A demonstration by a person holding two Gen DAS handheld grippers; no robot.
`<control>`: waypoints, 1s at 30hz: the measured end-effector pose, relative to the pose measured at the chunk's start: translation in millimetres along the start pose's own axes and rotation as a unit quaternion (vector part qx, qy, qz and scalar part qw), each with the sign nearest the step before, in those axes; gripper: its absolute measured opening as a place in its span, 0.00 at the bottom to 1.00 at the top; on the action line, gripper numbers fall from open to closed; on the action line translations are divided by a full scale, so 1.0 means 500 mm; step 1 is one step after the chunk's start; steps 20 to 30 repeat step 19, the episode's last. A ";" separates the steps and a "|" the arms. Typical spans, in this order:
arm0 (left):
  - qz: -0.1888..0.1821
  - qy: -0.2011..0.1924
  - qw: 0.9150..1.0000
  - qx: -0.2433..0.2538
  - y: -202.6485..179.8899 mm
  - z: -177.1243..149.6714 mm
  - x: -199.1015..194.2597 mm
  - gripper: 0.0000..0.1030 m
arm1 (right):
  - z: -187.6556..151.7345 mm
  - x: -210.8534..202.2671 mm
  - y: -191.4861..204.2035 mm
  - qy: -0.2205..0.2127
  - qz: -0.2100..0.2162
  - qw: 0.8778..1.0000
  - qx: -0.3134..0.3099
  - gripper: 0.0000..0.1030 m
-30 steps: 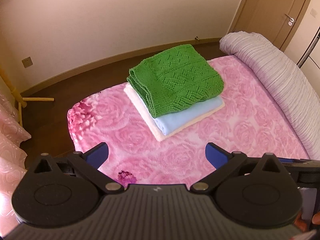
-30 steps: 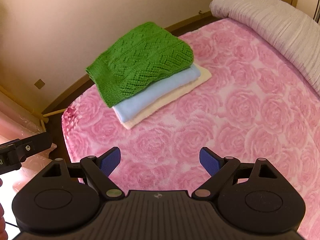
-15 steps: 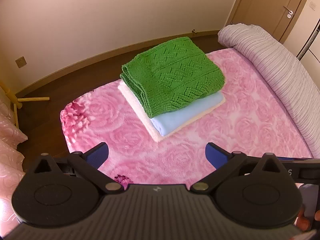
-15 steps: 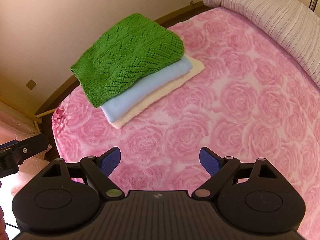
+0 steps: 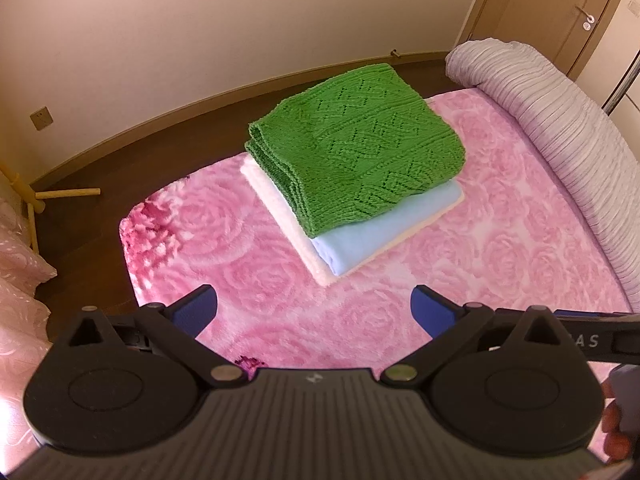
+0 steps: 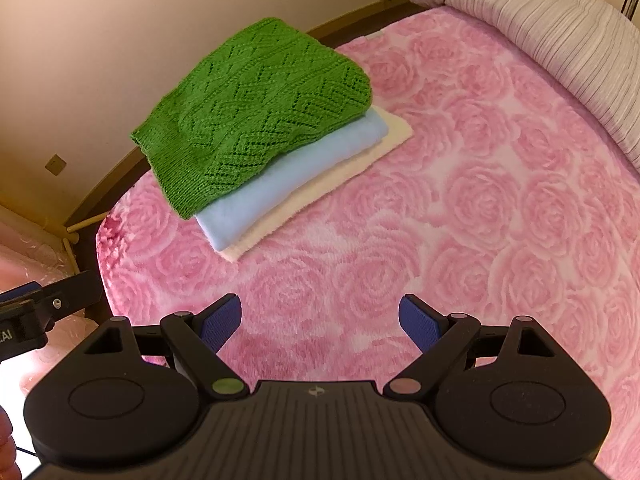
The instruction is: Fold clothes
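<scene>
A folded green knit sweater (image 5: 356, 152) lies on top of a folded light blue garment (image 5: 384, 232) and a folded cream one (image 5: 280, 208), stacked near the far corner of the bed. The stack also shows in the right wrist view: green sweater (image 6: 256, 108), blue garment (image 6: 292, 184), cream garment (image 6: 320, 196). My left gripper (image 5: 314, 310) is open and empty, above the blanket short of the stack. My right gripper (image 6: 320, 320) is open and empty, above the blanket to the stack's near right.
A pink rose-pattern blanket (image 5: 480, 272) covers the bed. A rolled grey striped duvet (image 5: 560, 120) lies along the right side. Dark wood floor (image 5: 140, 168) and a beige wall lie beyond the bed corner. A door (image 5: 560, 12) is at far right. Pink fabric (image 5: 20, 280) hangs at left.
Both grippers have moved closer toward the stack, which now looks larger in both views. The clothes have not moved. Both grippers stay open.
</scene>
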State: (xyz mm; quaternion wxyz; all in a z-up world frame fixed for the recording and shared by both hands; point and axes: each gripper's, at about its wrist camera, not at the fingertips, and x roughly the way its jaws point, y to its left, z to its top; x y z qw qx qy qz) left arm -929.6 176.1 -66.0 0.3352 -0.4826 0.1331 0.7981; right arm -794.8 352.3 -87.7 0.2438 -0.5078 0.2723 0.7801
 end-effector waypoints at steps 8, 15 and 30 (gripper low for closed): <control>0.008 -0.003 1.000 0.004 -0.005 0.009 0.011 0.99 | 0.007 -0.001 -0.002 -0.003 0.000 1.000 0.005 0.86; -0.008 -0.007 1.000 -0.001 -0.009 0.008 0.002 0.99 | 0.000 -0.021 -0.009 -0.013 -0.001 1.000 0.012 0.86; 0.007 -0.022 1.000 0.013 -0.019 0.002 -0.018 0.99 | -0.010 -0.039 -0.010 -0.022 -0.001 1.000 0.016 0.86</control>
